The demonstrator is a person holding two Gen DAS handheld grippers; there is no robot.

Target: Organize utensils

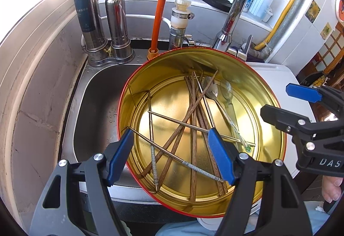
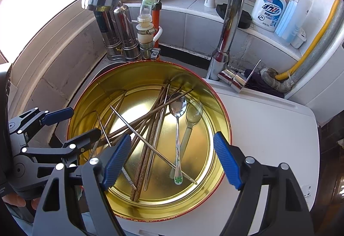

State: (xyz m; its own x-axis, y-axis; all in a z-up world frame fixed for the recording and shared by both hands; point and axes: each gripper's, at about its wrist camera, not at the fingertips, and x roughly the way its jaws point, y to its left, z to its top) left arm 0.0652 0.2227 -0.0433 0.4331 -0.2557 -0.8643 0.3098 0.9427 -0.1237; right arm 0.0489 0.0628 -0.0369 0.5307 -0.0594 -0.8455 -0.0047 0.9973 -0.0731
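Both claws, left claw (image 1: 169,156) & right claw (image 2: 172,160), spread wide w/ nothing pinched, over gold tin (image 2: 223,120) w/ chopsticks (image 2: 148,145), spoons (image 2: 178,111).

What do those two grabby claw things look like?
Both match. The left gripper and right gripper have black plastic arms with cut-out holes and shiny silver bolts. Their jaws end in bright blue ribbed pads. White letters "DAS" mark the right gripper's side. I see no cables.
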